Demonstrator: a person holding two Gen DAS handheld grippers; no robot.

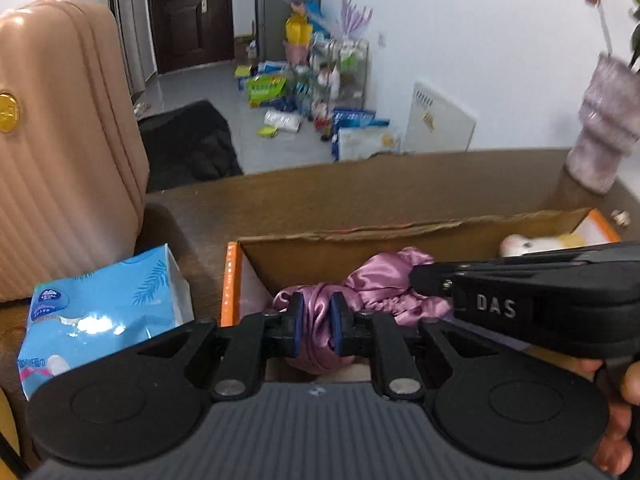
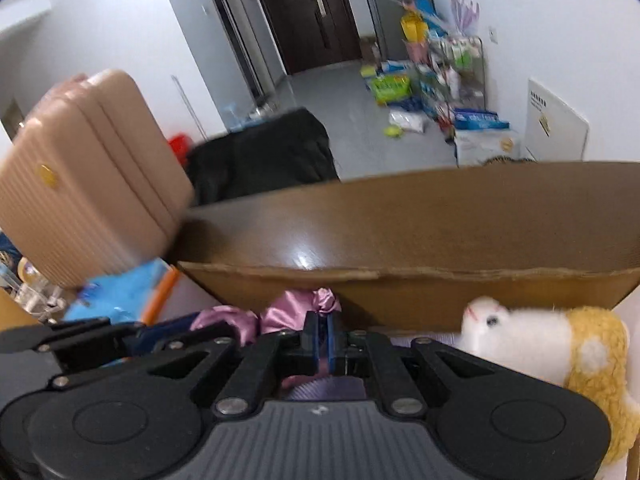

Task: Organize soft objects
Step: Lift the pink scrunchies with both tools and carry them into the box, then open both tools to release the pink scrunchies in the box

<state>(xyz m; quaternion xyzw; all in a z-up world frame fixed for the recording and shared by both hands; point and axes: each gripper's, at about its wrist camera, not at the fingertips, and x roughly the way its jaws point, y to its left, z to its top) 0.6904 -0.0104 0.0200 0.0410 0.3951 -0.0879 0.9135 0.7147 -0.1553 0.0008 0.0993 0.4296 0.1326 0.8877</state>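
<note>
A crumpled pink satin cloth (image 1: 384,280) hangs over the open cardboard box (image 1: 400,236). My left gripper (image 1: 317,326) is shut on one end of the cloth. My right gripper (image 2: 324,338) is shut on the other part of the same cloth (image 2: 296,308); it enters the left wrist view from the right as a black body marked DAS (image 1: 520,300). A white and yellow plush toy (image 2: 560,352) lies inside the box at the right, also glimpsed in the left wrist view (image 1: 532,244).
A blue tissue pack (image 1: 100,316) lies left of the box on the brown table (image 1: 360,192). A pink ribbed suitcase (image 1: 60,140) stands at the left. A purple vase (image 1: 604,120) stands at the table's right. The floor beyond holds scattered packages (image 1: 312,96).
</note>
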